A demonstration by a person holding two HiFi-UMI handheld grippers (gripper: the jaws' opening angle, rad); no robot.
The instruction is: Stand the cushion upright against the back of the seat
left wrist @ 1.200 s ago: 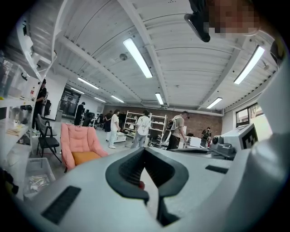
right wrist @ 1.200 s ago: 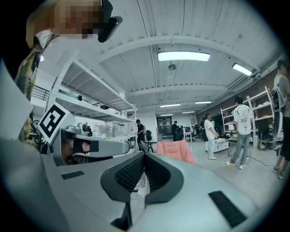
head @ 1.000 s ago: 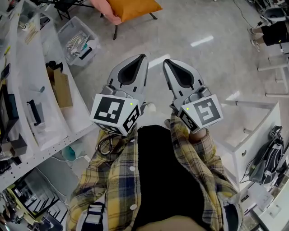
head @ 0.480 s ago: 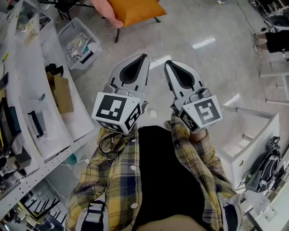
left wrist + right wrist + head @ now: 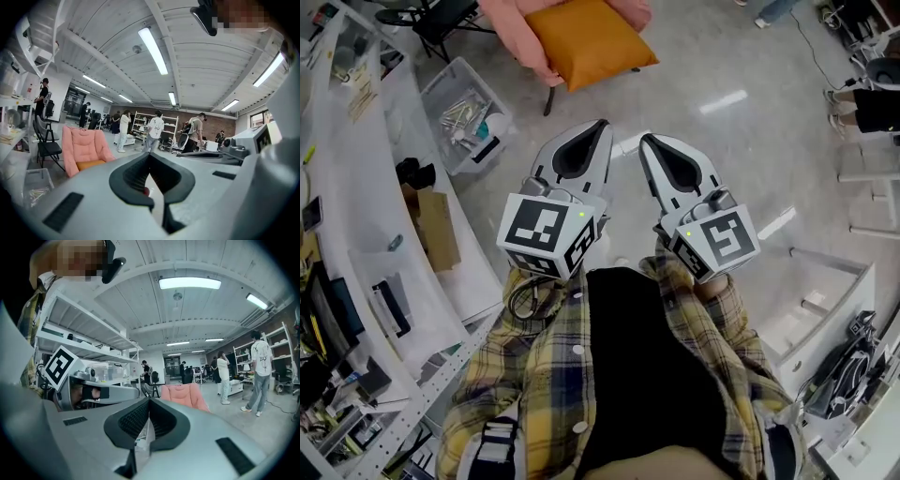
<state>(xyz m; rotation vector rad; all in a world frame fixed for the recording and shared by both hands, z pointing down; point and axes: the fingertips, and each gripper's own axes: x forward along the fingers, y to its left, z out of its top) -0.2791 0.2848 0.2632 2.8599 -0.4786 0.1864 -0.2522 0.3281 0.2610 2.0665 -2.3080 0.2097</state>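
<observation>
An orange cushion (image 5: 589, 42) lies flat on the seat of a pink padded chair (image 5: 511, 23) at the top of the head view. In the left gripper view the chair (image 5: 84, 149) stands ahead at the left, with the cushion (image 5: 90, 164) low on its seat. My left gripper (image 5: 602, 125) and right gripper (image 5: 645, 141) are held side by side in front of my chest. Both point toward the chair and are well short of it. Both are shut with nothing in them. The right gripper view shows the chair (image 5: 183, 395) straight ahead.
White shelving (image 5: 356, 216) runs along the left, with a clear plastic bin (image 5: 464, 112) and a brown paper bag (image 5: 436, 225) beside it. A white table (image 5: 825, 300) stands at the right. A black folding chair (image 5: 47, 147) sits left of the pink chair. Several people (image 5: 153, 132) stand farther back.
The chair and cushion have come further into the top of the head view as I walk toward them. Both grippers kept their pose and stayed shut.
</observation>
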